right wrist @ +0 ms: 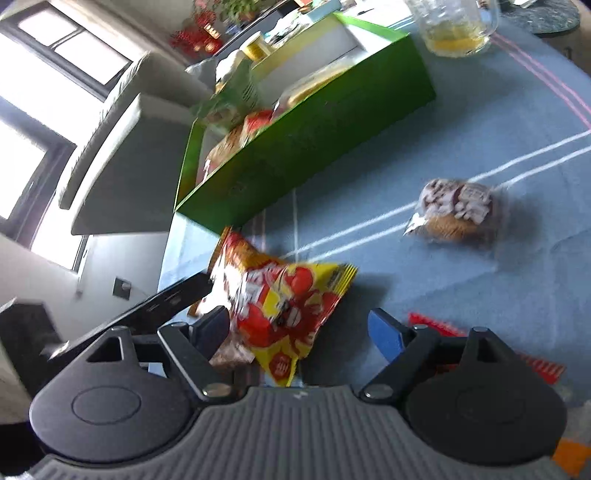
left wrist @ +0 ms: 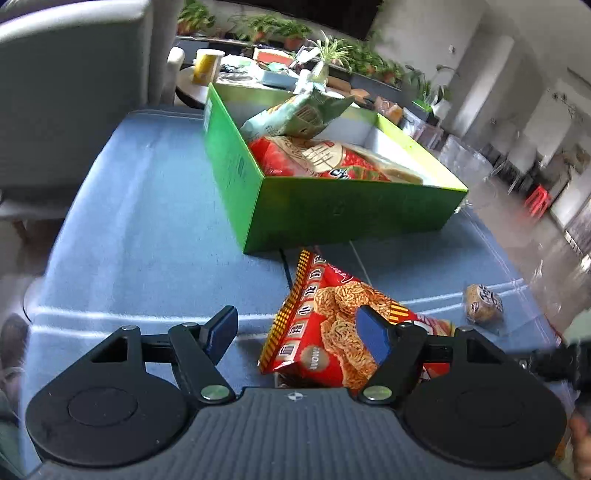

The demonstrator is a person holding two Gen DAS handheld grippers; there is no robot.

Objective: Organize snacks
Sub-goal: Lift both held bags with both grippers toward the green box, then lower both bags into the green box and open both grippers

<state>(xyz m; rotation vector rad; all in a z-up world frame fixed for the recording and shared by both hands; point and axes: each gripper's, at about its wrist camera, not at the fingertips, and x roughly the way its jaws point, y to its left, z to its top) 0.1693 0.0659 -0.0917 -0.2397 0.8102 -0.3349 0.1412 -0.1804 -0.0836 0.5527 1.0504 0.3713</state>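
meanwhile both grippers, left gripper (left wrist: 299,332) and right gripper (right wrist: 299,328), hang spread, pinching nothing, around the red noodle-snack packet (left wrist: 332,325) near the green box (left wrist: 332,214), likely its destination.

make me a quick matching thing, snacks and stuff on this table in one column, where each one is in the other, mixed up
Things:
1. pale green bag
2. red noodle-snack bag
3. brown wrapped cake
4. glass mug

Places:
A. alone on the blue cloth
B. past the green box, at the table's far side
C. inside the box, on top
D. between the left gripper's open jaws

Pairs: 1-C, 2-D, 3-A, 4-B
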